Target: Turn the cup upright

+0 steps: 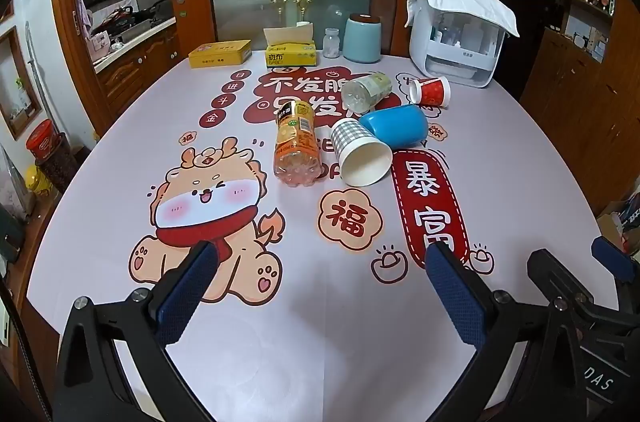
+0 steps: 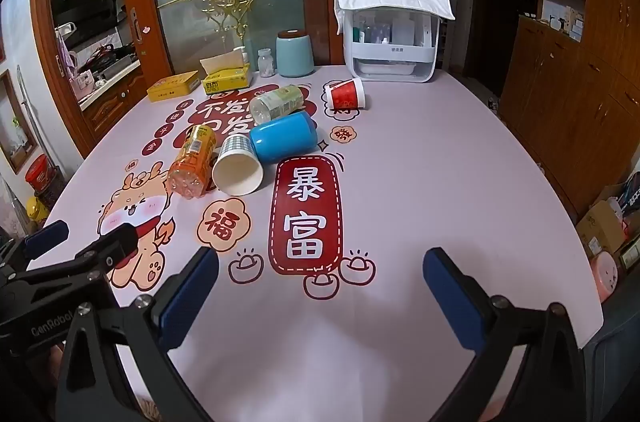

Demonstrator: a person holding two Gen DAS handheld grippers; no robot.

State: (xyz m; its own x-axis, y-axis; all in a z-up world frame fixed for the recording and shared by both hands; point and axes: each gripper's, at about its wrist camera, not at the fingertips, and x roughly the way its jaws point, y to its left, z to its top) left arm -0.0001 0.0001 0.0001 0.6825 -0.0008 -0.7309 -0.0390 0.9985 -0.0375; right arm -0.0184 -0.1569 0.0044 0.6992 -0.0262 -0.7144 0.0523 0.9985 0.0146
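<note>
Here, three cups lie on their sides mid-counter (image 1: 120, 182): a white paper cup with a grey checked band (image 1: 360, 152) nearest, mouth facing the cameras, a glossy blue plastic cup (image 1: 396, 124) touching it behind, and a red paper cup (image 1: 431, 91) farther back. The left tool (image 1: 320, 274) and right tool (image 2: 320, 278) both hover near the counter edge, fingers spread wide, holding nothing. Probably best: pinch the checked cup's rim lightly, since paper crushes, and steer clear of the orange plastic bottle (image 1: 294, 142) just beside it.
</note>
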